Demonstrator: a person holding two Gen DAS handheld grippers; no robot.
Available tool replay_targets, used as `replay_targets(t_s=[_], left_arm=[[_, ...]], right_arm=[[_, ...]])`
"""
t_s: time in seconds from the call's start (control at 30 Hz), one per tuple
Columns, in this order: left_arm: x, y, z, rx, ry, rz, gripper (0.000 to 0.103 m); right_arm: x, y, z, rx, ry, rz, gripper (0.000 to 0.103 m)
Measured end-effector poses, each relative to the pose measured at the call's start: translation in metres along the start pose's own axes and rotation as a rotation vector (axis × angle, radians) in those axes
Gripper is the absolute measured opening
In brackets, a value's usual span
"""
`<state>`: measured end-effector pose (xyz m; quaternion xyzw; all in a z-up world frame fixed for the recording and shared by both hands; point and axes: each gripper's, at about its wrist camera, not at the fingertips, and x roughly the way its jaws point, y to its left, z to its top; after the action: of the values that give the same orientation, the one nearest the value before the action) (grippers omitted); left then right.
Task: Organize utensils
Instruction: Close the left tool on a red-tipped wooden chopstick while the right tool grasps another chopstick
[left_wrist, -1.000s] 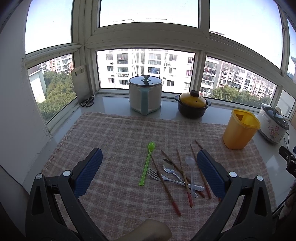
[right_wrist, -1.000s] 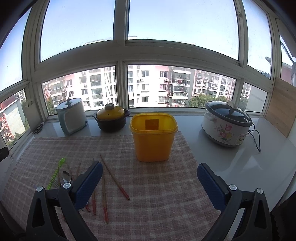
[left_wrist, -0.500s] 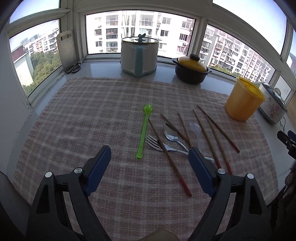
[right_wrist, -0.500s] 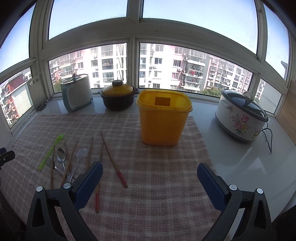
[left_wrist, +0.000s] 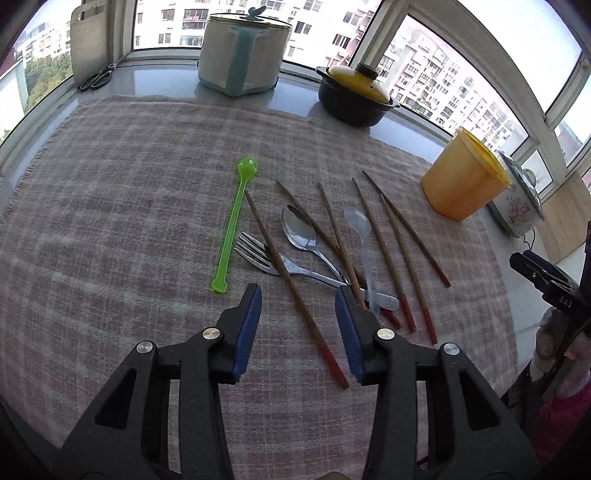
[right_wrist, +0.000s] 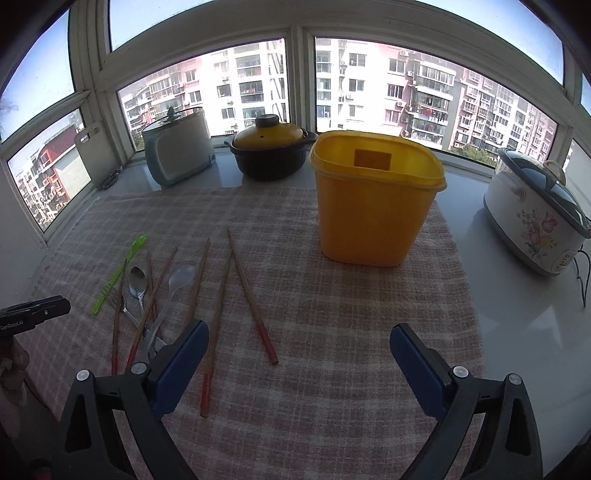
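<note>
Utensils lie on the checked cloth: a green plastic spoon, a metal fork, a metal spoon, a clear plastic spoon and several red-tipped wooden chopsticks. My left gripper hangs just above the near end of the leftmost chopstick, its jaws closing with that chopstick between them; the pads do not touch it. My right gripper stands wide open over bare cloth, with chopsticks by its left finger and the open yellow container ahead.
On the sill behind stand a grey-blue pot, a dark casserole with a yellow lid and a flowered rice cooker. Scissors and a cutting board are at the far left. The other gripper shows at the right edge.
Both grippers have dropped and tilted down toward the cloth. The left jaws have narrowed from wide open and now straddle the leftmost chopstick. The right jaws stay wide.
</note>
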<state>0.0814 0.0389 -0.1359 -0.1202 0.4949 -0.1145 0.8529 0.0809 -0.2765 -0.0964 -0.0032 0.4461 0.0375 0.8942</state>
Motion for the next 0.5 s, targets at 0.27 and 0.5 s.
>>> replay_targets(t_s=[0.27,0.5], left_arm=[[0.036,-0.024,0.015,-0.014,0.085,-0.091,0.030],[0.068,-0.030,0.026,-0.025,0.165,-0.106,0.024]], right_arm=[[0.037,0.002,0.016,-0.031,0.098,0.108,0.080],[0.084,0.015,0.031,-0.099,0.229,0.188,0.054]])
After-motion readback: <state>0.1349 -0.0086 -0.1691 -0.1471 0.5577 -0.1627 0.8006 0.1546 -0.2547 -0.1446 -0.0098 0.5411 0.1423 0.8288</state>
